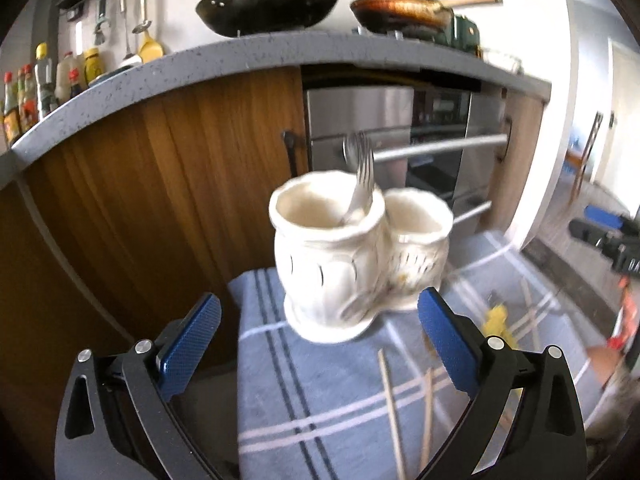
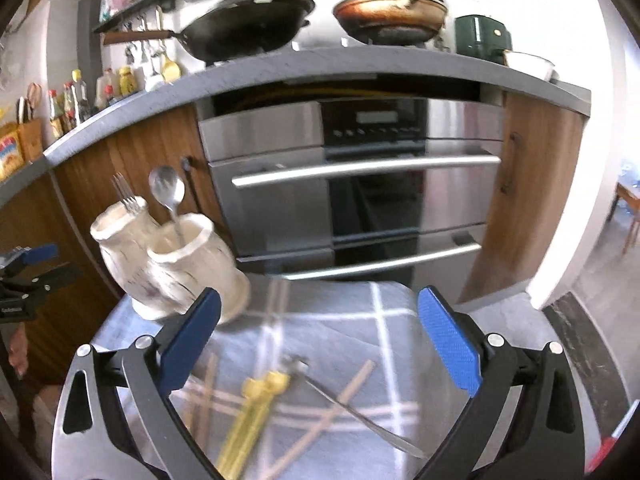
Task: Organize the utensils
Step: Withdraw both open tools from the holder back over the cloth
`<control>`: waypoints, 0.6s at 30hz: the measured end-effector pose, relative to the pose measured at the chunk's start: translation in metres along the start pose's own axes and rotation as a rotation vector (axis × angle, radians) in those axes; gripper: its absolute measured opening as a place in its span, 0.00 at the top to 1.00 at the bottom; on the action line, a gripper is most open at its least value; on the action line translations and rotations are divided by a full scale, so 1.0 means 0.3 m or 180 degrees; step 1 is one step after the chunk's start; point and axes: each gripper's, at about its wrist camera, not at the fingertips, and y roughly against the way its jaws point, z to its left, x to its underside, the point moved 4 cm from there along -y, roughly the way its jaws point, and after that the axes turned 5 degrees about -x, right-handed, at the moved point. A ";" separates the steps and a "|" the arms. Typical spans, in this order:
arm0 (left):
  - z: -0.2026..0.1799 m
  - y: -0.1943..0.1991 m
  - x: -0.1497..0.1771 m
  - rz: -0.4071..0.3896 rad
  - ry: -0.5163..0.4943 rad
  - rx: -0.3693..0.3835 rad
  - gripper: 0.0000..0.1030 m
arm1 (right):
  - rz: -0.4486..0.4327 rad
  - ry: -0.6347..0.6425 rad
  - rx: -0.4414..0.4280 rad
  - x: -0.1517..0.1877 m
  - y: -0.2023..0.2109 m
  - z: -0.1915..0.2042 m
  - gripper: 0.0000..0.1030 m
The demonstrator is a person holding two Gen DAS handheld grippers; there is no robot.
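A white ceramic two-cup utensil holder (image 1: 352,264) stands on a blue checked cloth (image 1: 320,400). A fork (image 1: 362,176) leans in its left cup. In the right wrist view the same holder (image 2: 176,264) stands at the left, with the fork (image 2: 125,198) in one cup and a spoon (image 2: 168,196) in the other. My left gripper (image 1: 320,332) is open just in front of the holder, nothing between its pads. My right gripper (image 2: 320,332) is open above loose wooden chopsticks (image 2: 340,400), yellow chopsticks (image 2: 256,408) and a metal utensil (image 2: 352,408) lying on the cloth.
Behind the cloth stand a wooden cabinet (image 1: 160,184) and a steel oven with bar handles (image 2: 360,172). A grey counter (image 2: 320,64) above carries a black wok (image 2: 248,28), a pan (image 2: 392,16) and bottles (image 1: 40,80). Wooden chopsticks (image 1: 390,408) lie near the left gripper.
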 end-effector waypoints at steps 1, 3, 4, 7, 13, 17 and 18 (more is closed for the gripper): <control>-0.008 -0.003 0.016 -0.0007 -0.0042 -0.0050 0.05 | 0.0043 -0.0001 0.0032 0.019 -0.006 -0.017 0.06; -0.028 -0.011 0.054 -0.0070 -0.0130 -0.0128 0.05 | 0.0130 0.0006 0.0096 0.055 -0.024 -0.041 0.06; -0.039 -0.016 0.068 -0.0074 -0.0155 -0.0128 0.05 | 0.0186 0.0015 0.0117 0.076 -0.036 -0.051 0.06; -0.070 -0.062 0.136 0.0177 -0.0182 0.0008 0.05 | 0.0340 0.0042 0.0127 0.135 -0.064 -0.072 0.06; -0.098 -0.145 0.245 0.0608 -0.0096 0.0145 0.05 | 0.0618 0.0212 0.0145 0.241 -0.125 -0.080 0.07; -0.101 -0.158 0.275 0.0696 -0.0079 0.0127 0.05 | 0.0803 0.0266 0.0036 0.273 -0.167 -0.062 0.17; -0.102 -0.157 0.278 0.0705 -0.0083 0.0124 0.05 | 0.0826 0.0306 0.0011 0.273 -0.177 -0.052 0.24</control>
